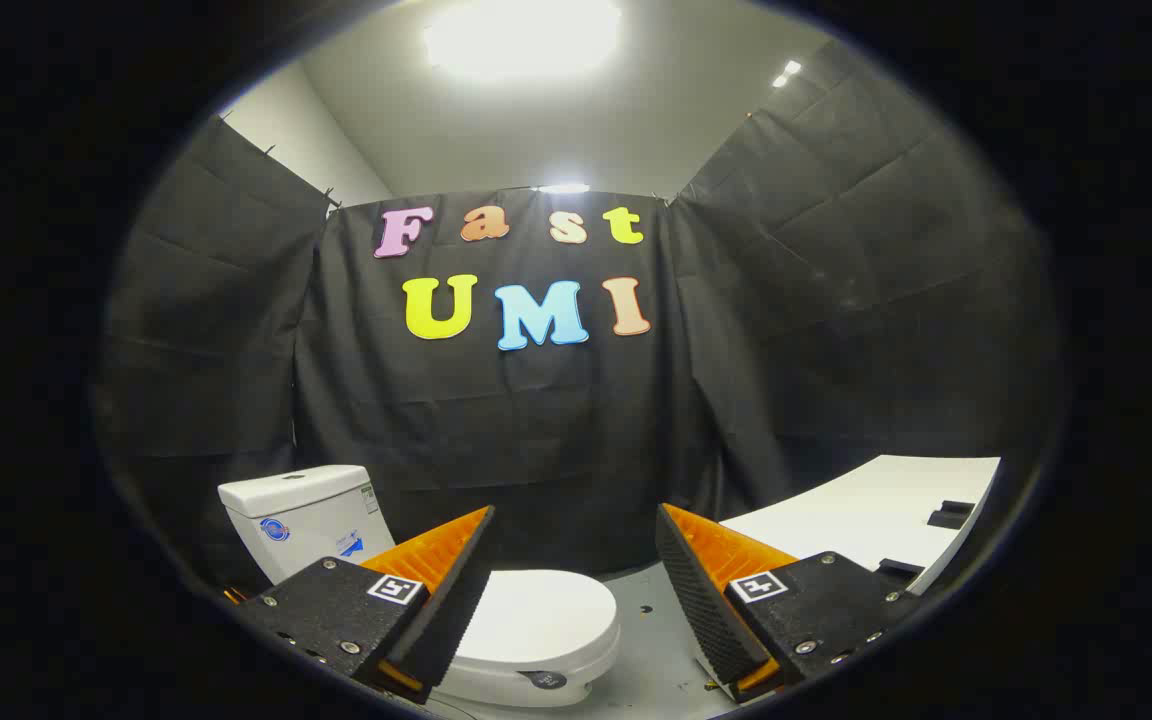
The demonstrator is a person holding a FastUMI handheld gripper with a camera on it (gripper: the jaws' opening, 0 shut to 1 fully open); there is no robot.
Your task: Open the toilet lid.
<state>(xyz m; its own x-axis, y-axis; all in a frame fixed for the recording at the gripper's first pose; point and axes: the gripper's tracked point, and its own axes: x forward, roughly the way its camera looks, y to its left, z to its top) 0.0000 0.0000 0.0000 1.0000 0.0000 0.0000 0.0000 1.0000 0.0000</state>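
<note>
A white toilet stands on the floor ahead of and below my fingers. Its lid (pixel 548 612) lies flat down over the bowl, with its front rim showing between the fingers and its left part hidden behind the left finger. The white tank (pixel 304 515) rises behind it, beyond the left finger. My gripper (pixel 576 560) hangs above the lid, open wide, with nothing between the fingers and no contact with the toilet.
A white tabletop (pixel 876 510) with a few small dark things on it stands beyond the right finger. Grey floor (pixel 658 640) runs between the toilet and that table. Black cloth walls close the booth behind and on both sides.
</note>
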